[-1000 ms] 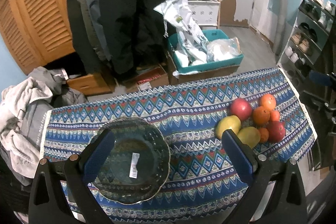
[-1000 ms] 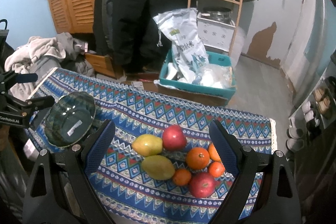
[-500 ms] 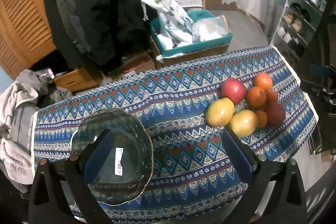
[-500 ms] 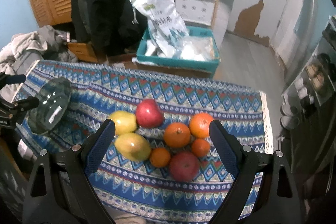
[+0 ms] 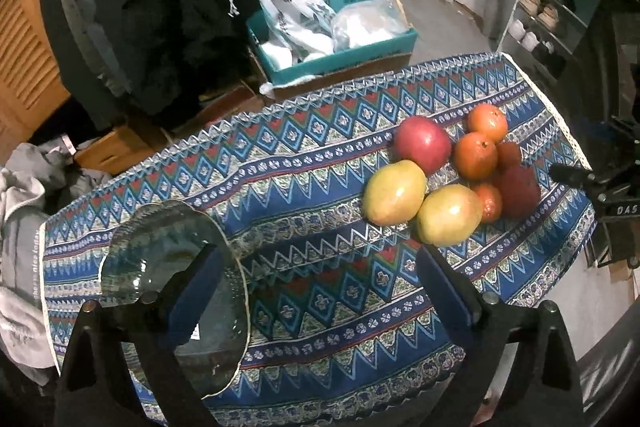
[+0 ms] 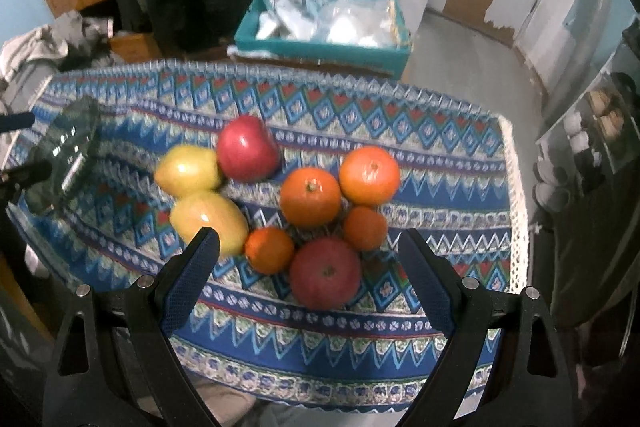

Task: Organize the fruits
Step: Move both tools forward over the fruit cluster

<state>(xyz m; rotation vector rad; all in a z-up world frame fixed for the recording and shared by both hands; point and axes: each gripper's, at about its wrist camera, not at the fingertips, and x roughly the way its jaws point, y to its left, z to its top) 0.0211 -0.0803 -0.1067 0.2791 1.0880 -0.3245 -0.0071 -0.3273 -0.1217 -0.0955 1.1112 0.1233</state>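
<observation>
Left gripper [image 5: 316, 279] hides part of the glass plate [image 5: 160, 251] (label mostly covered).

The table [image 5: 320, 163] is covered by a blue patterned cloth [image 5: 328, 291] with a lace edge. On the cloth, in the left wrist view, a scalloped glass bowl [image 5: 160, 259] sits at about 8 o'clock. Toward 2 o'clock lies a tight cluster of fruit: two yellow mangoes [image 5: 395, 191] touching side by side, a red apple [image 5: 421, 143] just behind them, a second red apple [image 6: 325, 273] at the cluster's near side, and four oranges [image 6: 310, 201] between the apples.
</observation>
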